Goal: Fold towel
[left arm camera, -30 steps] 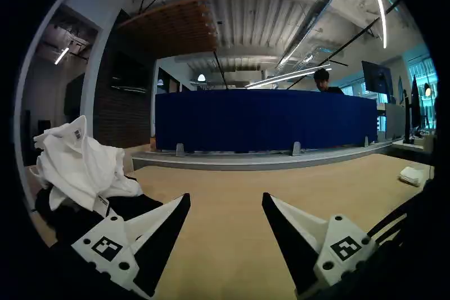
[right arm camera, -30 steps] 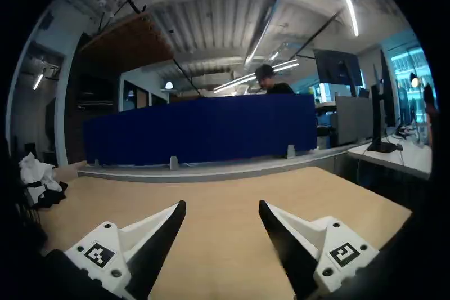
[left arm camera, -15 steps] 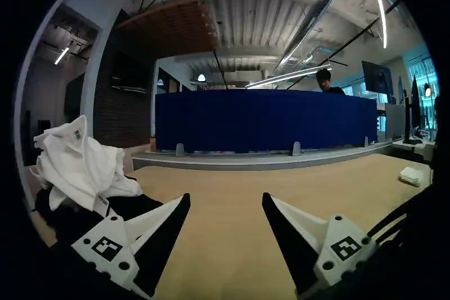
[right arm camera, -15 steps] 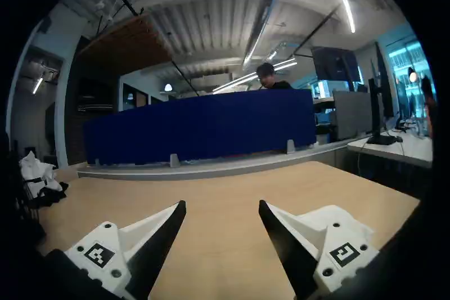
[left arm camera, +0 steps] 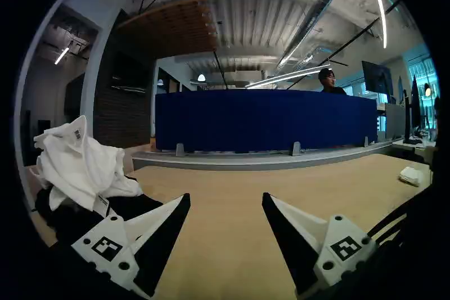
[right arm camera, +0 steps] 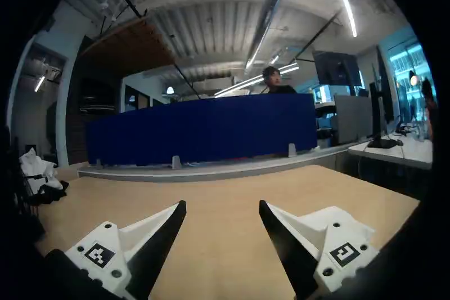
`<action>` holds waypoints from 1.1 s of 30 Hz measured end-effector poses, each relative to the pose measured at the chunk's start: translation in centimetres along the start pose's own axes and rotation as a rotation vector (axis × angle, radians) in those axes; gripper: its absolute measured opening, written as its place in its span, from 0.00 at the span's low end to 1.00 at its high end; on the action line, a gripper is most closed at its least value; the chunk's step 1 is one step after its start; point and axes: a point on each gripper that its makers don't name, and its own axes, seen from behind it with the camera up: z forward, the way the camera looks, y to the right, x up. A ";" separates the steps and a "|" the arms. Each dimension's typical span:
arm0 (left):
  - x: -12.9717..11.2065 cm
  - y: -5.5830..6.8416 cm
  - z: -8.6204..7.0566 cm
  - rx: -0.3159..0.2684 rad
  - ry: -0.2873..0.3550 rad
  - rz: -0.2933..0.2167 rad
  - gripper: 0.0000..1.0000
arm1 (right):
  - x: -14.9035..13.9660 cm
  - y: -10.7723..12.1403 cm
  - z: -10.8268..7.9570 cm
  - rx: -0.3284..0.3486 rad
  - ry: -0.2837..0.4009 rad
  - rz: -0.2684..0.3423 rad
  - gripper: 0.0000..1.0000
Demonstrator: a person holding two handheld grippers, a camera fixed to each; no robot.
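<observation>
Left jaws: the left gripper held its jaws wide apart, and bare wood showed in the gap.
Right jaws: the right gripper also held its jaws wide apart over bare wood.
Bench: the pale wooden bench ran under both grippers and away to the far side.
Towel: in the left gripper view, the white towel lay crumpled in a heap at the near left of the bench. It was just beyond the left finger and outside the jaws. In the right gripper view the same heap sat well off at the far left edge.
Dark cloth: a dark cloth lay under and beside the heap, close to the left finger.
Folded cloth: a small white folded cloth rested at the right edge of the bench.
Partition: a blue partition stood along the far edge.
Person: a person showed above the partition, toward the right.
Monitor: a dark monitor stood at the far right.
</observation>
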 end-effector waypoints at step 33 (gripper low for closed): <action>0.0 0.0 0.0 0.000 0.000 0.000 0.95 | -0.7 -0.9 -0.1 -0.007 -0.002 -0.087 1.00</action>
